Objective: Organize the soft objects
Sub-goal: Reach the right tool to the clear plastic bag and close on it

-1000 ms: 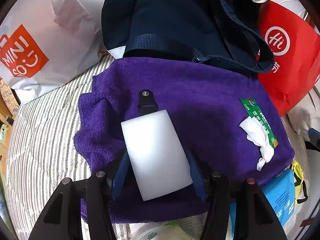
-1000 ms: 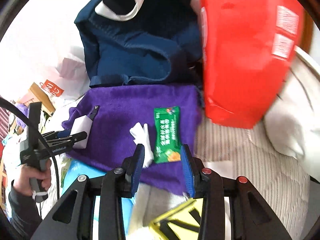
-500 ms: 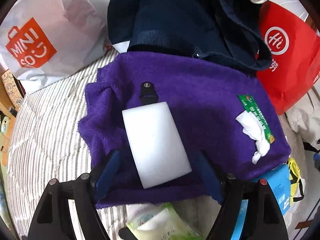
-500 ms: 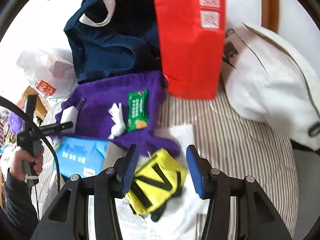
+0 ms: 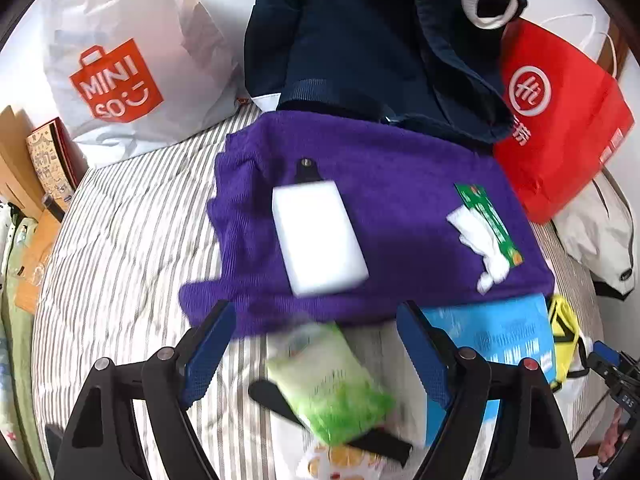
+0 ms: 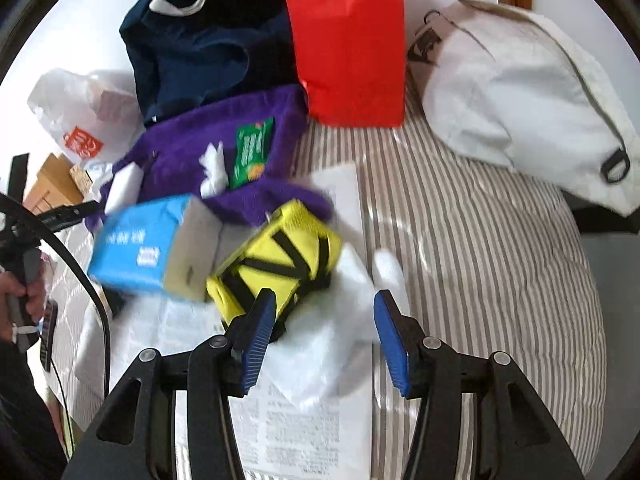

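Observation:
A purple towel (image 5: 384, 184) lies on the striped bed. On it rest a white sponge block (image 5: 318, 238), a green snack packet (image 5: 490, 224) and a crumpled white tissue (image 5: 476, 240). My left gripper (image 5: 316, 344) is open and empty, just in front of the towel and above a green wipes pack (image 5: 332, 384). My right gripper (image 6: 324, 332) is open and empty over white paper and plastic (image 6: 320, 352), beside a yellow pouch with black straps (image 6: 276, 264). The towel (image 6: 192, 136) and sponge (image 6: 124, 190) also show in the right wrist view.
A blue tissue pack (image 6: 140, 248) lies in front of the towel. A navy bag (image 5: 380, 48), a red bag (image 5: 560, 120) and a white Miniso bag (image 5: 120, 64) stand behind. A white fabric bag (image 6: 520, 96) lies at the right. Printed sheets (image 6: 288, 420) lie at the front.
My left gripper let go of the white sponge, opened wide and drew back; the sponge stays on the towel. My right gripper pulled back from the towel toward the yellow pouch and opened wider.

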A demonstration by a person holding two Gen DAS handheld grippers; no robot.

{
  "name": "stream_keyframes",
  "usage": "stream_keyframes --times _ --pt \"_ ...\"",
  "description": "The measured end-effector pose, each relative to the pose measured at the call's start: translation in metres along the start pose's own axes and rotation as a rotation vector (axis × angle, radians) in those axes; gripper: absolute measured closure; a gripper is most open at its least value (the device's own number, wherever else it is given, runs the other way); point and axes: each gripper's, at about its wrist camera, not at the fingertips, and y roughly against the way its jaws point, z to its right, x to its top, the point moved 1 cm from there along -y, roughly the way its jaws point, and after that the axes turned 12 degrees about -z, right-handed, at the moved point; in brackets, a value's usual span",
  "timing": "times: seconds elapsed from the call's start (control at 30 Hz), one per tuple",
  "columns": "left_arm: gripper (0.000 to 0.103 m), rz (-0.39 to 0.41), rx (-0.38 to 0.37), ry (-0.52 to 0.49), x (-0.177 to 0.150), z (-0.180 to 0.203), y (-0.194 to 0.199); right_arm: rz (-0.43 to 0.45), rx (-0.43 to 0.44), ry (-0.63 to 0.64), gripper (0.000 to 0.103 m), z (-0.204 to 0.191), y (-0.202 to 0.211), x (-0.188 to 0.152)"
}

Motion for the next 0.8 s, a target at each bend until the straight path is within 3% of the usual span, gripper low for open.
stream_keyframes --times 0.23,0.5,0.53,0.57,0.6,0.8 --pt "0.021 -0.007 -0.018 0.009 -0.033 0.002 0.011 -0.049 0.044 -0.053 0.052 0.016 -0.012 -0.021" --pt "0.021 -0.028 -0.030 0.001 -0.055 0.011 0.008 -0.062 0.181 -0.106 0.053 0.024 -0.025 -0.024" --pt "0.021 -0.033 -0.032 -0.001 -0.058 0.012 0.008 -0.049 0.201 -0.101 0.055 0.023 -0.026 -0.024" --pt "0.021 -0.034 -0.031 -0.001 -0.059 0.012 0.008 -0.040 0.212 -0.092 0.068 0.021 -0.025 -0.023" --pt "0.021 -0.036 -0.029 0.000 -0.062 0.013 0.008 -0.041 0.212 -0.071 0.094 0.016 -0.025 -0.023" --pt "0.021 -0.045 -0.028 0.007 -0.072 0.012 0.005 -0.005 0.173 0.002 0.095 0.001 -0.002 -0.036"
